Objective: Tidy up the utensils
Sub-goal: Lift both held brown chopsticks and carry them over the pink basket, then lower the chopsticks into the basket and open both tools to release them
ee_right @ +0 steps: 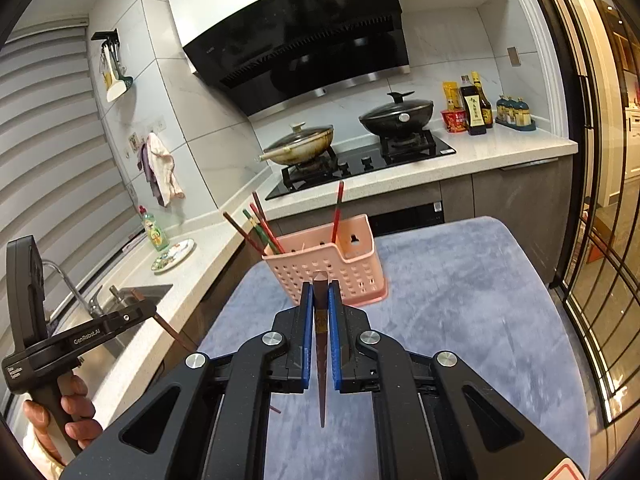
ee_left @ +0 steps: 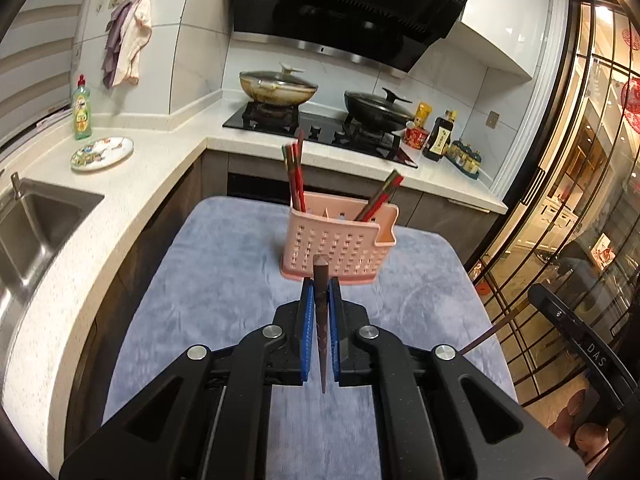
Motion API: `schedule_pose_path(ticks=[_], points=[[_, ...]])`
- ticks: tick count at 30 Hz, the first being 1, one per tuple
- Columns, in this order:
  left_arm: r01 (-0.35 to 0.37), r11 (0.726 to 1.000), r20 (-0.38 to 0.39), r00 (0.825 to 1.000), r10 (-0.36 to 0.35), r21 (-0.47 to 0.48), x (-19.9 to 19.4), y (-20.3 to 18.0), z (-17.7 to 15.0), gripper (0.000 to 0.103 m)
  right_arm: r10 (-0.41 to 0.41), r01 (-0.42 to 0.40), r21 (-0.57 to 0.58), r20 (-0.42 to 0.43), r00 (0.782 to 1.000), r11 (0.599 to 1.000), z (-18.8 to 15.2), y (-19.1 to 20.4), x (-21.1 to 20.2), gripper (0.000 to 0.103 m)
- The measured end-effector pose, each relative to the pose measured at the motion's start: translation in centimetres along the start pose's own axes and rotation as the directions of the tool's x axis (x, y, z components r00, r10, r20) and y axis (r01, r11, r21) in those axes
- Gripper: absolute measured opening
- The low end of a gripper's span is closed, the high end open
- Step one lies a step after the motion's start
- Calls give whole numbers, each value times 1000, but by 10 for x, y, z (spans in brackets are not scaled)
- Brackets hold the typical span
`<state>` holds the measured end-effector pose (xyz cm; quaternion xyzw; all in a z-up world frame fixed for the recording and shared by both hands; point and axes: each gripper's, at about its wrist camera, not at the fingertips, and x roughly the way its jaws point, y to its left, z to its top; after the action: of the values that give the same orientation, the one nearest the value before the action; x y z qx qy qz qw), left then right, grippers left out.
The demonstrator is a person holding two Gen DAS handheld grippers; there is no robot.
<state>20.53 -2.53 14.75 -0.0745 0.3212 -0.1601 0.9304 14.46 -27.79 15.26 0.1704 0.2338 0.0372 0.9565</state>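
Note:
A pink perforated utensil holder (ee_left: 340,242) stands upright on a blue-grey cloth (ee_left: 224,272); it also shows in the right wrist view (ee_right: 332,270). Several red and green chopsticks (ee_left: 295,178) lean inside it, seen too in the right wrist view (ee_right: 262,226). My left gripper (ee_left: 321,292) is shut on a dark brown chopstick (ee_left: 321,320), a little short of the holder. My right gripper (ee_right: 320,296) is shut on another dark brown chopstick (ee_right: 320,340), also just short of the holder. The left gripper shows from the side in the right wrist view (ee_right: 136,314).
A white counter (ee_left: 132,184) with a steel sink (ee_left: 28,224), a patterned plate (ee_left: 102,153) and a green soap bottle (ee_left: 82,110) runs along the left. Behind the holder is a stove (ee_left: 320,130) with two lidded pans. Glass doors (ee_left: 580,200) stand at the right.

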Motion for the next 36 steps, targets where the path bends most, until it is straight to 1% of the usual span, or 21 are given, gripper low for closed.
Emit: schedule_pose_path(ticks=[3,7,10,14,18,21,25,30,36], points=[[9,1000,37,999,-9,1,2,-2,25,7,12,-12,9,30,999,1000,20,1,7,7],[3,1000,102,995,-4,7,6,-7,60,7,22,-24,21,96,995,999,57,3,18,7],[3,1000,156,988,-4,4,12,-10,90,7,19,-24,28,148,989,999,88,6,30,7],[-7,1000,198,980,5,10,24,-14,120,7,18,-27,42,209,978,999,127,9,51,7],[-25,999,235,972,19,24,41,-18,143,7,10,-26,66,233,972,997,148,8,74,7],[-43,998,240,970,34,34,59,-20,154,7,2,-20,75,230,973,997,156,7,94,7],[-83,995,238,969,69,48,80,-19,155,7,-8,-6,65,204,979,998,154,5,118,7],[-93,994,198,977,81,52,108,-15,146,7,-26,17,59,153,988,998,140,-2,146,7],[-86,995,144,986,80,40,133,-8,132,7,-34,27,70,97,995,997,122,-13,170,7]])
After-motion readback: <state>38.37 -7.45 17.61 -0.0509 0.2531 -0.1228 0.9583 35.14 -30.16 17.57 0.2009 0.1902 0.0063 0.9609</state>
